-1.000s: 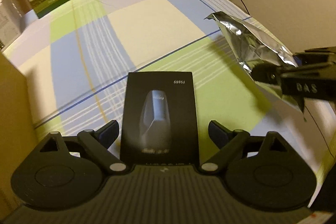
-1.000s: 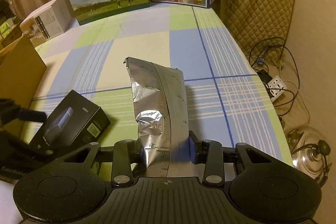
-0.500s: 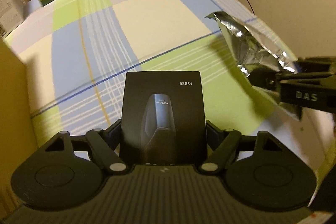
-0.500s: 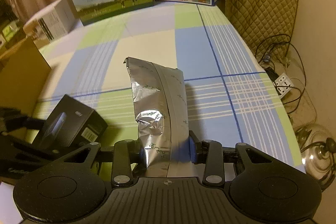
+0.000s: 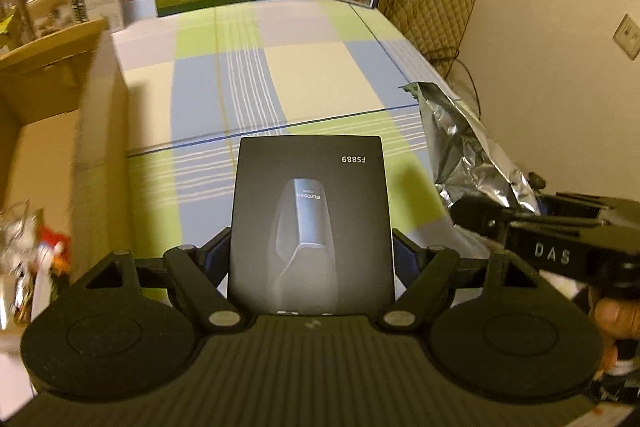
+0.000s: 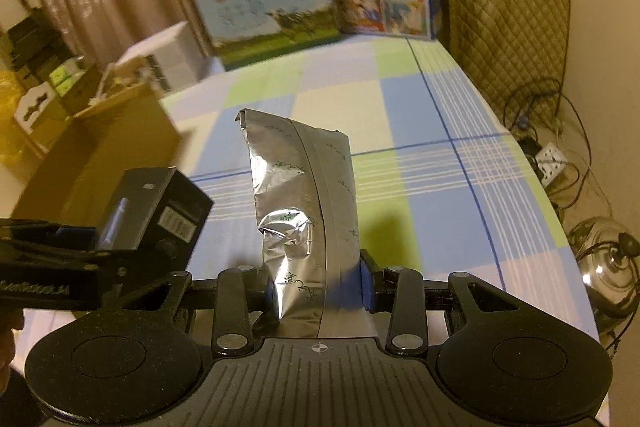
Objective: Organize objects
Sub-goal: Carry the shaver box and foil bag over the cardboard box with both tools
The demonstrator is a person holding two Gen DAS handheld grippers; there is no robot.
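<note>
We hold a black box point(image 5: 310, 223) in our left tool point(image 5: 311, 259) and a foil bag point(image 6: 306, 223) in our right tool point(image 6: 316, 287), both lifted beside the cardboard box point(image 5: 52, 115), likely for packing.

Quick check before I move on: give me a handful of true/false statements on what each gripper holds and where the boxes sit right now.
1. The left gripper is shut on the black box. True.
2. The right gripper is open, holding nothing. False: its jaws clamp the silver foil pouch.
3. The black box lies flat on the checked tablecloth. False: it is held up above the cloth.
4. Two milk cartons stand at the table's far end. True.
5. An open cardboard box sits left of the left gripper. True.
</note>
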